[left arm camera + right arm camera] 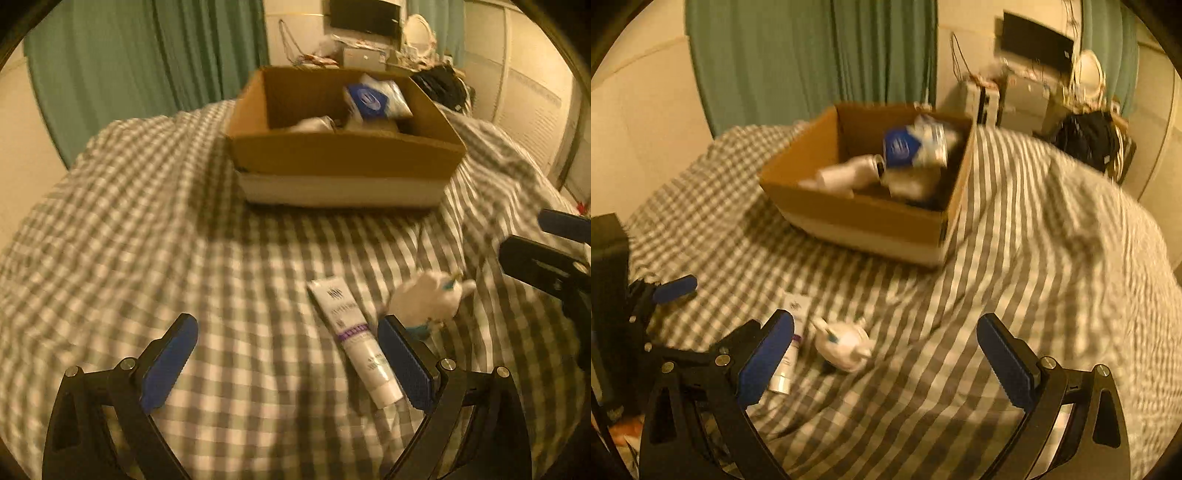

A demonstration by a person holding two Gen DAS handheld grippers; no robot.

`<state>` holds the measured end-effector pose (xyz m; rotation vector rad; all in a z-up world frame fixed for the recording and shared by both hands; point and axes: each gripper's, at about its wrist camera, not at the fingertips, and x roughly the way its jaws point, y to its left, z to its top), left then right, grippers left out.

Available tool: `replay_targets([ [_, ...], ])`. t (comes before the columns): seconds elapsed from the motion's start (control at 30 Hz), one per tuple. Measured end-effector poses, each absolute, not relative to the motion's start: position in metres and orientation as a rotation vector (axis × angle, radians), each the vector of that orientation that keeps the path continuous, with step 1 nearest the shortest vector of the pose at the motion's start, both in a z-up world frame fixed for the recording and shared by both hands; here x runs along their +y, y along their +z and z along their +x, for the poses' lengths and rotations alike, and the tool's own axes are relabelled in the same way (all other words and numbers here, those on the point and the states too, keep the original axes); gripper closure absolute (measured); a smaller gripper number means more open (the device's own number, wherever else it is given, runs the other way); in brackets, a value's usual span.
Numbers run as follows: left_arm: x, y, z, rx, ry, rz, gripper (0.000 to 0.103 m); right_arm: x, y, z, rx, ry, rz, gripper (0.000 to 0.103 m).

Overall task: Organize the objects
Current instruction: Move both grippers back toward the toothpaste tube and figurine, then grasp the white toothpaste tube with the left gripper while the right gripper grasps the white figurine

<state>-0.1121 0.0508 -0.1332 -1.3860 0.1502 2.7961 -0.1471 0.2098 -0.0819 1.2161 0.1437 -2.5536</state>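
A white tube with a purple band (352,339) lies on the checked bedspread, just inside the right finger of my open left gripper (288,354). Beside it sits a small white soft toy with teal marks (430,297). In the right wrist view the toy (846,343) and the tube (788,354) rest near the left finger of my open right gripper (886,350), and nothing is between the fingers. Further back stands a cardboard box (343,155) (864,218) holding a blue-and-white packet (373,98) (916,146) and a white bottle (849,171).
The grey-and-white checked bedspread (147,221) is rumpled, with a raised fold at the right (1071,221). Green curtains (129,66) hang behind the bed. A cluttered desk with a monitor (365,18) and a black bag (1086,136) stand beyond the box.
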Motion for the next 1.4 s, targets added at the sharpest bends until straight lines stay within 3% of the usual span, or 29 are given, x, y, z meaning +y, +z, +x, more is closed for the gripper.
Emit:
replay_targets([
  [0.1, 0.061, -0.149, -0.113, 0.149, 2.751, -1.421, 0.013, 0.216, -0.091, -0.154, 0.080, -2.539, 1.263, 0.003],
  [0.17, 0.065, -0.160, -0.114, 0.073, 2.678, -1.465, 0.028, 0.218, -0.091, -0.155, 0.060, -2.533, 1.265, 0.003],
  [0.27, 0.074, -0.168, -0.119, 0.069, 2.620, -1.482, 0.042, 0.220, -0.095, -0.158, 0.034, -2.527, 1.285, 0.003],
  [0.4, 0.083, -0.178, -0.129, 0.085, 2.589, -1.486, 0.045, 0.218, -0.096, -0.159, 0.042, -2.533, 1.295, 0.003],
  [0.63, 0.079, -0.180, -0.129, 0.029, 2.596, -1.448, 0.076, 0.218, -0.097, -0.160, 0.057, -2.564, 1.309, 0.005],
  [1.0, 0.053, -0.148, -0.093, 0.068, 2.598, -1.350, 0.077, 0.214, -0.101, -0.157, 0.043, -2.528, 1.316, 0.007],
  [1.23, 0.040, -0.130, -0.102, 0.101, 2.701, -1.306, 0.077, 0.182, -0.115, -0.157, 0.146, -2.452, 1.359, 0.007],
  [1.4, 0.027, -0.135, -0.107, 0.089, 2.695, -1.348, 0.077, 0.158, -0.142, -0.171, 0.224, -2.364, 1.466, 0.017],
])
